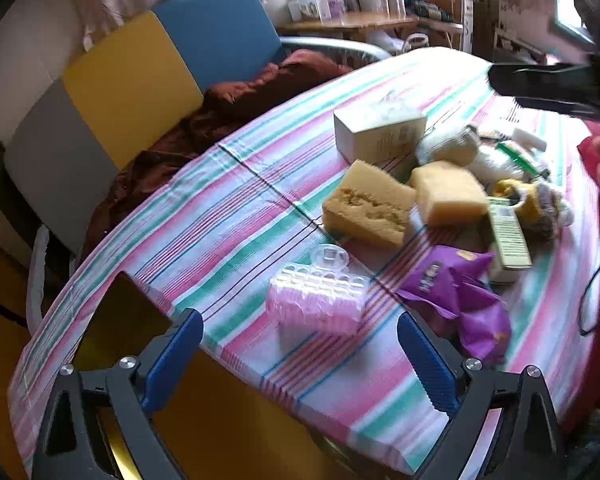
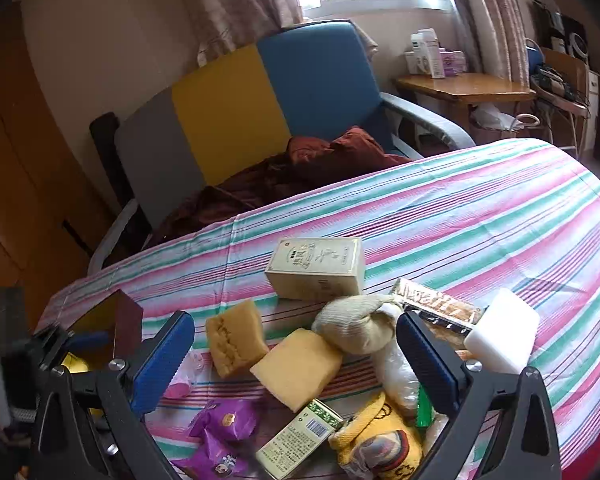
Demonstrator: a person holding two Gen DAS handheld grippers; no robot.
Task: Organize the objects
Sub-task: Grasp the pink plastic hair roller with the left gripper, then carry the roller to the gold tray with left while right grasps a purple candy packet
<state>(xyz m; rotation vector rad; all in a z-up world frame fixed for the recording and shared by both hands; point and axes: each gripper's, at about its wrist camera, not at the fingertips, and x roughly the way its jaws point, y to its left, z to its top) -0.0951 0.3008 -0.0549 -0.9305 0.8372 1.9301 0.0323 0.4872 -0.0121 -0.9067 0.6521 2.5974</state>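
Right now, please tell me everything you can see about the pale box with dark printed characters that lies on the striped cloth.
The pale box is an oblong carton, cream to light olive, apparently cardboard. Its broad top face carries dark characters inside a thin printed frame; the long side facing the right wrist camera has fainter print. It looks closed and undamaged. It lies flat on the striped cloth, at the far edge of the clutter. A beige knitted bundle sits just in front; whether they touch is unclear. Neither hand-held gripper reaches it.
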